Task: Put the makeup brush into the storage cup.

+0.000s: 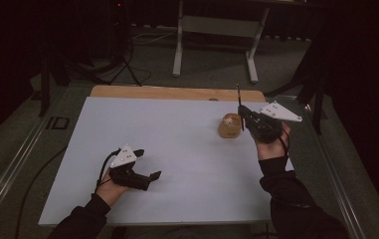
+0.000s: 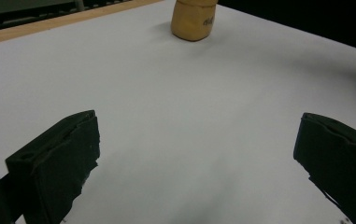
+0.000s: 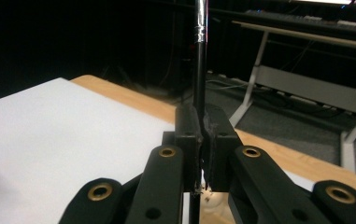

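My right claw [image 3: 202,140] pinches shut on a thin black rod [image 3: 200,60] with a silvery upper end, standing upright above the tan cup [image 1: 230,126], while my left claw [image 1: 147,164] gapes empty.

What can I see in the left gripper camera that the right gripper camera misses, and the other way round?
The left gripper view has its own left gripper with jaws wide apart and nothing between them, plus a tan holder standing farther off. The right gripper view has the right gripper shut on a thin black rod pointing up, and a metal desk frame behind. Both include the white tabletop with its wooden edge.
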Motion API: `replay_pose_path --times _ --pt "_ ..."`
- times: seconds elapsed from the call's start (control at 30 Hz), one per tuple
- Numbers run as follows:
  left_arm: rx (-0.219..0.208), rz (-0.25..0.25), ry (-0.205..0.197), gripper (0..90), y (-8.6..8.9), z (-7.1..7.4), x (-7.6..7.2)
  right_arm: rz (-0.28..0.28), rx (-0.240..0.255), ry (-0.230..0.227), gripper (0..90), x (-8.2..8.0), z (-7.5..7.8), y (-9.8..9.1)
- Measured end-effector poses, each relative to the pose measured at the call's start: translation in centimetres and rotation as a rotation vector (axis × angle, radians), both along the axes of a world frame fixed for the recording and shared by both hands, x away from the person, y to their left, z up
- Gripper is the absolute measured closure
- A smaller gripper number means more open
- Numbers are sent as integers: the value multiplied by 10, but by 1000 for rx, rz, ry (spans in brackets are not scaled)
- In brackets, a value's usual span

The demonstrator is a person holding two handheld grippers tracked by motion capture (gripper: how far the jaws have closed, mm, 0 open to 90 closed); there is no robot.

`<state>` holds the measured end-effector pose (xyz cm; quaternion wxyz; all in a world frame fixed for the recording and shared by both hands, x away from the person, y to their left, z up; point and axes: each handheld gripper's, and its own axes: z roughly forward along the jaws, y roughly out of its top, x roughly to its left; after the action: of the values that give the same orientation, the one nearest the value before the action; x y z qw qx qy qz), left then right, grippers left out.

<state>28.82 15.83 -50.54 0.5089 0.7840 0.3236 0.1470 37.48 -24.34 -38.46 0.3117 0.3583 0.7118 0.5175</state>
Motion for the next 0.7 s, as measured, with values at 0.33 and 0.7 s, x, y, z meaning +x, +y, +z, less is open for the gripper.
replay_pose_path --times 0.33,0.7 --pt "-5 -9 13 6 0 -3 0 -36 30 -27 857 17 6 -1" --pt "-4 -10 22 6 0 -5 0 -81 64 -52 857 37 16 -5"
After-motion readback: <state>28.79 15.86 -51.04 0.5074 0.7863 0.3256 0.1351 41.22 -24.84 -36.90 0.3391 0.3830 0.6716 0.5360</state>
